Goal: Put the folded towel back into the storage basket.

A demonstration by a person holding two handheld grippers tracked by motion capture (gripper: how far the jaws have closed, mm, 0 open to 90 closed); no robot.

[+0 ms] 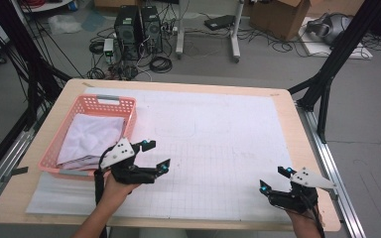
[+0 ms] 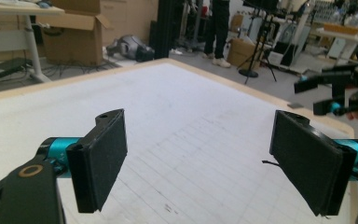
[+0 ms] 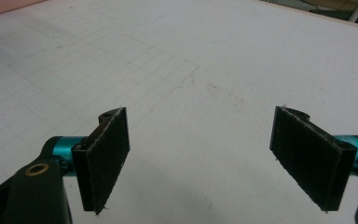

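A pink plastic basket (image 1: 63, 131) stands at the table's left side, and a white crumpled cloth (image 1: 90, 136) lies inside it. My left gripper (image 1: 158, 155) hovers just right of the basket's front corner, open, with nothing between its jaws (image 2: 198, 163). My right gripper (image 1: 275, 179) is near the front right of the table, open and empty (image 3: 200, 158). In the left gripper view the right gripper (image 2: 340, 93) shows far off at the right edge.
A white gridded sheet (image 1: 218, 144) covers most of the wooden table (image 1: 287, 106). Beyond the far edge stand computer towers (image 1: 138, 29), cables, cardboard boxes (image 1: 280, 17) and black frame legs (image 1: 327, 74). A person's legs (image 2: 216, 28) stand in the background.
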